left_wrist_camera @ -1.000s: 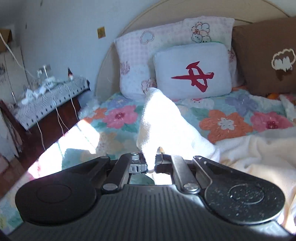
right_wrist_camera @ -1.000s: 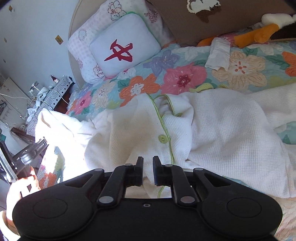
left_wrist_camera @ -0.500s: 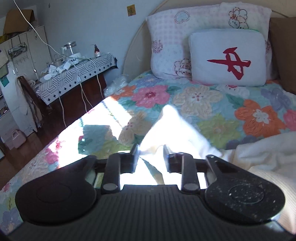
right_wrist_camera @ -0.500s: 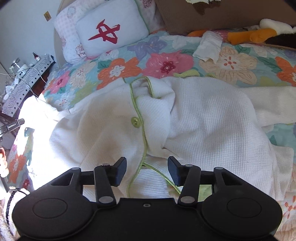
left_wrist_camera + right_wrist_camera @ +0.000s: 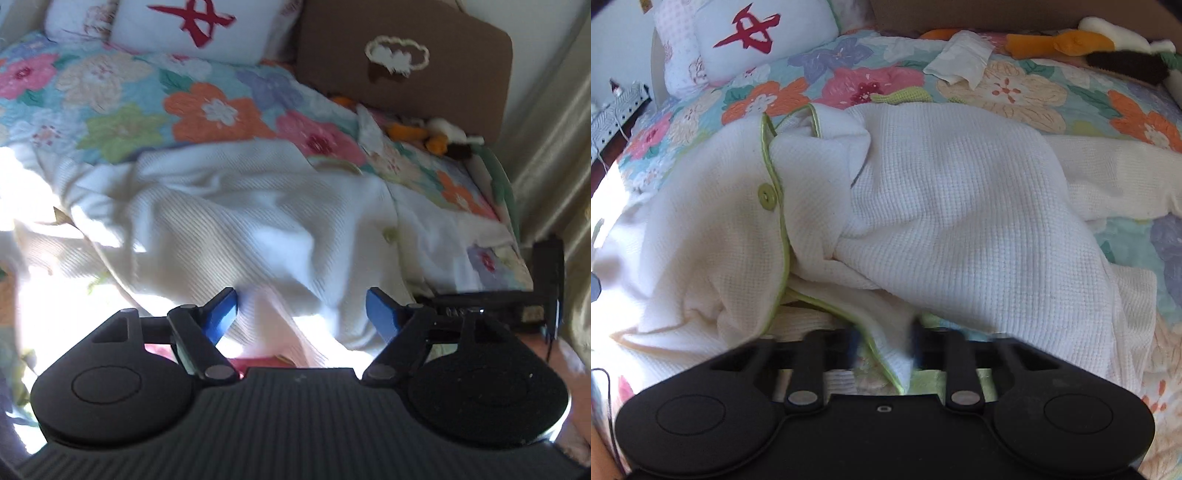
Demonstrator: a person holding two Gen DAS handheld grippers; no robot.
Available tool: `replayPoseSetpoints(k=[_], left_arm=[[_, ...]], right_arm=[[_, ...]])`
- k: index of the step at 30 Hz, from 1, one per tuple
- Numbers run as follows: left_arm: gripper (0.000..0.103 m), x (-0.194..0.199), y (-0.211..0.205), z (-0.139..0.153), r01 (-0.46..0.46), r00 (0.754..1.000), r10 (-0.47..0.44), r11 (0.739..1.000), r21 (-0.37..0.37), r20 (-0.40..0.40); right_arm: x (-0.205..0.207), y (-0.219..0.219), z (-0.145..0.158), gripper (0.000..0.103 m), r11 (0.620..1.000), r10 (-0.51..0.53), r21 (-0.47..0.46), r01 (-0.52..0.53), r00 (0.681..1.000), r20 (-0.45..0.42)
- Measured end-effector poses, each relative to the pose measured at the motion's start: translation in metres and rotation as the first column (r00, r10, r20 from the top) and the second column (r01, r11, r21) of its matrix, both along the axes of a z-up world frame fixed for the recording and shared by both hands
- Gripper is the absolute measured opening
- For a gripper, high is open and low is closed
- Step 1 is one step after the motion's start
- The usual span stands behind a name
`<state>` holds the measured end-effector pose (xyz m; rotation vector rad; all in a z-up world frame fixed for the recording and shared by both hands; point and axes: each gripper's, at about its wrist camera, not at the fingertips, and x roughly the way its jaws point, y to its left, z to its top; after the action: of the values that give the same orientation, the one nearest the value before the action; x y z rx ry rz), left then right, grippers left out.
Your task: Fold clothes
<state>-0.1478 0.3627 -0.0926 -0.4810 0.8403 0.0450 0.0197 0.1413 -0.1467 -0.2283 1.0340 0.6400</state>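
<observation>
A cream waffle-knit garment (image 5: 942,206) with green piping and a green button (image 5: 767,197) lies crumpled on the floral bedspread (image 5: 1015,88). It also fills the left wrist view (image 5: 240,229). My left gripper (image 5: 301,308) is wide open just above the cloth, holding nothing. My right gripper (image 5: 882,341) hovers at the garment's near hem, jaws apart with a green-piped fold of cloth between them; its fingertips are blurred. The right gripper's body shows at the right edge of the left wrist view (image 5: 509,306).
A white pillow with a red character (image 5: 753,40) and a brown cushion (image 5: 402,70) stand at the headboard. An orange and black plush toy (image 5: 1108,48) and a small white cloth (image 5: 960,61) lie on the bedspread behind the garment. Strong sunlight washes out the left side.
My left gripper let go of the white cloth, opened wide and swung right over the garment. My right gripper opened and moved down to the green-piped hem.
</observation>
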Motion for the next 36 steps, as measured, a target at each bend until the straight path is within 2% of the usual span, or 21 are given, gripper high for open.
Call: replayPoseSetpoints(k=[1, 2, 4, 6, 7, 8, 10, 13, 14, 16, 19, 22, 24, 26, 30, 32, 33, 34, 35, 36], left_arm=[[0.098, 0.006, -0.010, -0.007, 0.034, 0.999, -0.032, 0.999, 0.033, -0.043], [0.099, 0.012, -0.019, -0.014, 0.069, 0.994, -0.063, 0.996, 0.064, -0.088], [0.096, 0.020, -0.030, -0.027, 0.068, 0.988, -0.048, 0.988, 0.139, -0.145], [0.073, 0.022, -0.031, -0.032, 0.046, 0.988, -0.022, 0.986, 0.159, -0.152], [0.038, 0.021, -0.029, -0.029, 0.038, 0.990, -0.017, 0.988, 0.147, -0.137], [0.022, 0.018, -0.025, -0.025, 0.028, 0.993, -0.013, 0.991, 0.134, -0.115], [0.015, 0.010, -0.020, -0.012, 0.011, 0.998, -0.004, 0.993, 0.121, -0.057], [0.014, -0.007, -0.018, 0.019, -0.012, 0.996, 0.000, 0.989, 0.148, 0.085], [0.013, -0.012, -0.016, 0.029, -0.015, 0.992, -0.003, 0.990, 0.138, 0.126], [0.013, -0.022, -0.010, 0.049, -0.003, 0.980, -0.010, 0.998, 0.066, 0.201], [0.013, -0.035, -0.004, 0.077, 0.022, 0.965, -0.015, 0.999, -0.024, 0.263], [0.013, -0.046, -0.013, 0.102, 0.047, 0.956, -0.039, 0.999, -0.021, 0.292], [0.013, -0.051, -0.025, 0.109, 0.090, 0.961, -0.086, 0.996, -0.004, 0.262], [0.013, -0.053, -0.037, 0.104, 0.136, 0.971, -0.132, 0.991, -0.009, 0.202], [0.013, -0.052, -0.061, 0.062, 0.218, 0.976, -0.218, 0.976, 0.010, -0.001], [0.017, -0.048, -0.064, 0.039, 0.226, 0.966, -0.226, 0.974, -0.012, -0.122], [0.018, -0.046, -0.061, 0.033, 0.211, 0.965, -0.215, 0.977, -0.040, -0.152], [0.019, -0.046, -0.056, 0.029, 0.188, 0.967, -0.197, 0.980, -0.071, -0.162], [0.024, -0.046, -0.052, 0.028, 0.172, 0.970, -0.184, 0.981, -0.085, -0.158], [0.027, -0.047, -0.049, 0.032, 0.160, 0.975, -0.169, 0.984, -0.073, -0.141]], right_arm=[[-0.003, 0.002, 0.004, 0.009, 1.000, 0.012, -0.021, -0.011, 0.999, 0.050], [-0.007, 0.003, 0.012, 0.009, 1.000, 0.020, -0.024, -0.017, 0.995, 0.102], [-0.012, -0.001, 0.031, 0.009, 1.000, 0.011, 0.001, -0.011, 0.987, 0.158], [-0.017, -0.009, 0.054, 0.009, 0.999, -0.025, 0.036, 0.018, 0.976, 0.218], [-0.019, -0.014, 0.066, 0.009, 0.998, -0.042, 0.053, 0.029, 0.968, 0.249], [-0.022, -0.019, 0.077, 0.009, 0.997, -0.058, 0.070, 0.040, 0.957, 0.283], [-0.026, -0.030, 0.099, 0.009, 0.993, -0.091, 0.101, 0.060, 0.934, 0.345], [-0.030, -0.049, 0.127, 0.008, 0.984, -0.147, 0.156, 0.089, 0.899, 0.412], [-0.032, -0.055, 0.138, 0.008, 0.980, -0.165, 0.174, 0.098, 0.888, 0.429], [-0.039, -0.069, 0.162, 0.008, 0.972, -0.196, 0.212, 0.105, 0.860, 0.472], [-0.055, -0.089, 0.195, 0.008, 0.968, -0.209, 0.233, 0.094, 0.816, 0.539], [-0.075, -0.108, 0.219, 0.008, 0.975, -0.190, 0.207, 0.083, 0.792, 0.580], [-0.082, -0.117, 0.223, 0.008, 0.983, -0.161, 0.160, 0.085, 0.813, 0.559], [-0.086, -0.124, 0.215, 0.008, 0.989, -0.133, 0.115, 0.089, 0.871, 0.472], [-0.089, -0.129, 0.171, 0.009, 0.995, -0.096, 0.050, 0.086, 0.966, 0.239], [-0.093, -0.126, 0.146, 0.010, 0.997, -0.081, 0.014, 0.080, 0.985, 0.150], [-0.095, -0.123, 0.133, 0.011, 0.997, -0.074, -0.006, 0.075, 0.990, 0.117], [-0.098, -0.121, 0.121, 0.012, 0.997, -0.070, -0.017, 0.072, 0.994, 0.084], [-0.101, -0.120, 0.115, 0.016, 0.997, -0.070, -0.004, 0.071, 0.996, 0.055], [-0.102, -0.118, 0.113, 0.018, 0.998, -0.066, 0.015, 0.065, 0.997, 0.031]])
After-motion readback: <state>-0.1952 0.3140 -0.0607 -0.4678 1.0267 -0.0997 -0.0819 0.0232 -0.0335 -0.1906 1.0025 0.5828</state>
